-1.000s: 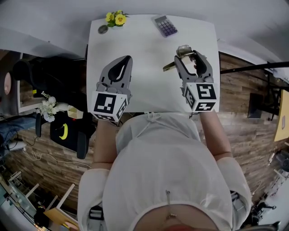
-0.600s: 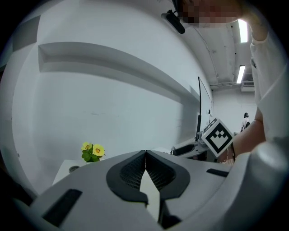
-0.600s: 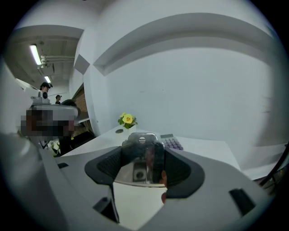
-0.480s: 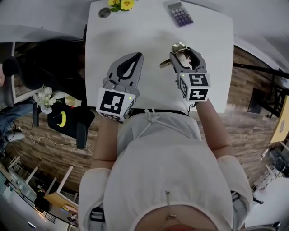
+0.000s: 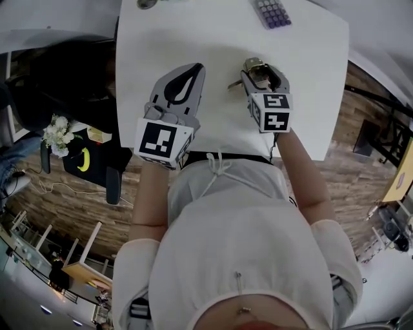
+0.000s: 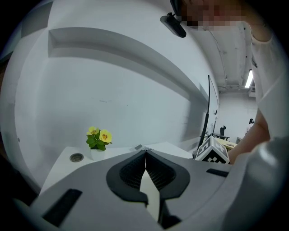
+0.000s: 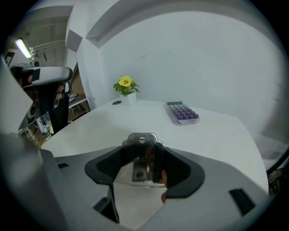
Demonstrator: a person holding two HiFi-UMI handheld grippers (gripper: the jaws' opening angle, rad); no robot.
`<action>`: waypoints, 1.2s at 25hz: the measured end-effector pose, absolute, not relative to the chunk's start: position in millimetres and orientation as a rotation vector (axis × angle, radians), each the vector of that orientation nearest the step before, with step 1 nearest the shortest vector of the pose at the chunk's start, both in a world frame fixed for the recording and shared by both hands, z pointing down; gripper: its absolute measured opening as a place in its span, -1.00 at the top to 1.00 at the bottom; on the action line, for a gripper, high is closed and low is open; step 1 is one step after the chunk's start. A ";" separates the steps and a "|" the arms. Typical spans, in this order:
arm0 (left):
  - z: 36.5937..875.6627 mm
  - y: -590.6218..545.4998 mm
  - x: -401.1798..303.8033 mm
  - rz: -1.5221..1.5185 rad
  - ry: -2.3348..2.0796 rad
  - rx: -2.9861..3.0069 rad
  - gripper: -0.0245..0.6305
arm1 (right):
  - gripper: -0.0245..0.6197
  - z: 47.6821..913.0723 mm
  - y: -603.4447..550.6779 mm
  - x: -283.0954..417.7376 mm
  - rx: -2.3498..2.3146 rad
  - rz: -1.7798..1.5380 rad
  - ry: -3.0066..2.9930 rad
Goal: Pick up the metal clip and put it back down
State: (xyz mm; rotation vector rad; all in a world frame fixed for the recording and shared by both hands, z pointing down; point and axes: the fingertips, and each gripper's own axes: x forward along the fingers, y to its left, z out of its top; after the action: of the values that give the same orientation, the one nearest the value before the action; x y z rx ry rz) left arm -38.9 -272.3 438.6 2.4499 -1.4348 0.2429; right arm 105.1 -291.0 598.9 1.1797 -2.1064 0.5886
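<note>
My right gripper (image 5: 257,69) is shut on the metal clip (image 5: 235,84), a shiny silver spring clip whose handle sticks out to the left over the white table (image 5: 310,77). In the right gripper view the clip (image 7: 143,159) stands upright between the dark pads of the right gripper (image 7: 143,151), and its rounded top with a hole pokes out past them. Whether it touches the table I cannot tell. My left gripper (image 5: 195,67) hovers to the left of it, jaws shut with nothing in them. In the left gripper view the tips of the left gripper (image 6: 145,152) meet.
A purple-keyed calculator (image 5: 271,13) (image 7: 182,112) lies at the far right of the table. A small pot of yellow flowers (image 7: 125,85) (image 6: 99,137) and a round metal disc (image 6: 76,157) sit at the far left corner. A black chair (image 5: 90,161) stands left of the table.
The head view has tilted, so the table sits higher in frame. My right gripper, still gripping the clip, has drawn left and toward the person. The left gripper stays shut.
</note>
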 end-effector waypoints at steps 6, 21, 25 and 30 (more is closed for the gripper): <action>451.0 -271.4 -45.8 0.273 -1.437 2.436 0.87 | 0.01 619.1 -286.4 98.6 1.153 0.610 -2.068; 457.7 -262.5 -56.3 0.298 -1.450 2.406 0.87 | -0.04 625.8 -284.7 94.6 1.136 0.636 -2.008; 446.9 -256.9 -50.2 0.300 -1.440 2.438 0.87 | -0.11 607.2 -281.8 94.5 1.168 0.647 -2.072; 419.6 -249.3 -45.4 0.289 -1.467 2.507 0.87 | 0.14 559.1 -280.7 99.6 1.245 0.566 -2.178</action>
State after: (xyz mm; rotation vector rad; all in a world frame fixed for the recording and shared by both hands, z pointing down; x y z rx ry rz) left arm -45.4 -249.3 419.6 2.5070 -1.4671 0.2893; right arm 99.6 -280.7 559.1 1.2451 -2.1777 0.5656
